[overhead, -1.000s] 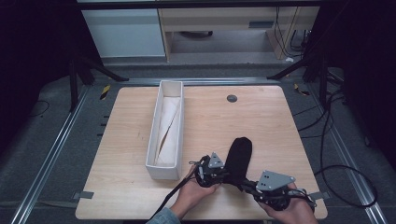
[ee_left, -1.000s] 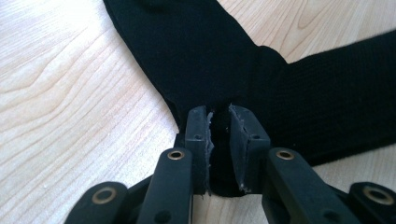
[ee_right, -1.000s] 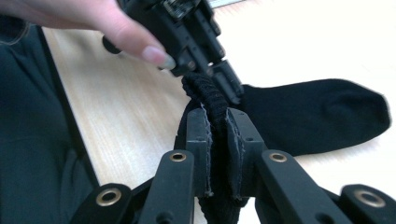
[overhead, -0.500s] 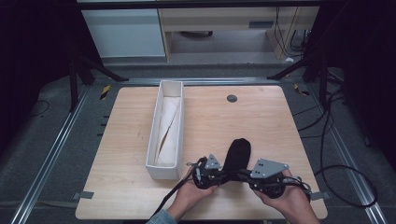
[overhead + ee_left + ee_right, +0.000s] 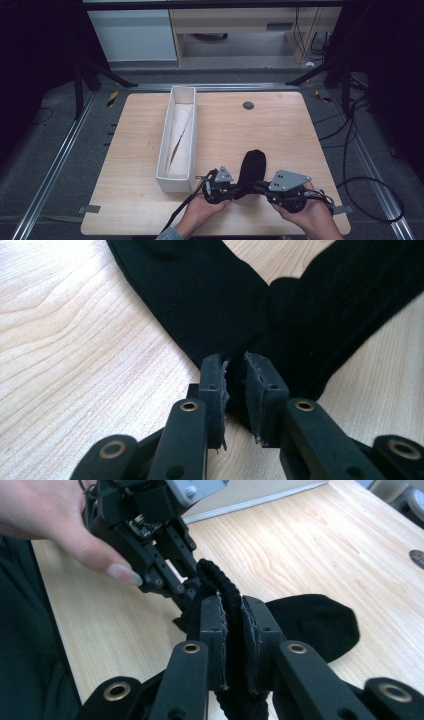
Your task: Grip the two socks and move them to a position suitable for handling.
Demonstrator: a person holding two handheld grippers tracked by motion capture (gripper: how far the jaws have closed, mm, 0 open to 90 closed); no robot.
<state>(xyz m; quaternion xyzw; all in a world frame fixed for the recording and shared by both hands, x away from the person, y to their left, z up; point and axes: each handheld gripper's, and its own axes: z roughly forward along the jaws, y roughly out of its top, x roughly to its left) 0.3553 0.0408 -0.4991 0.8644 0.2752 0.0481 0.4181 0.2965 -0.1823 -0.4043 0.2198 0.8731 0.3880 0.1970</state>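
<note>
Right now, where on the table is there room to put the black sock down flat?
Bare wood lies right of the white tray, from the dark round spot down to the sock, and in a narrower strip left of the tray. The near edge is crowded: left gripper and right gripper hold the sock.

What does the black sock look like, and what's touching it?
The sock is black, soft knit fabric with a ribbed cuff. Its rounded toe end lies flat on the wooden table, pointing away from the person, near the table's front edge and right of the white box. The cuff end is lifted off the wood. The left gripper pinches one edge of it, and the right gripper clamps the ribbed cuff between its jaws, so the fabric bunches between the two.
</note>
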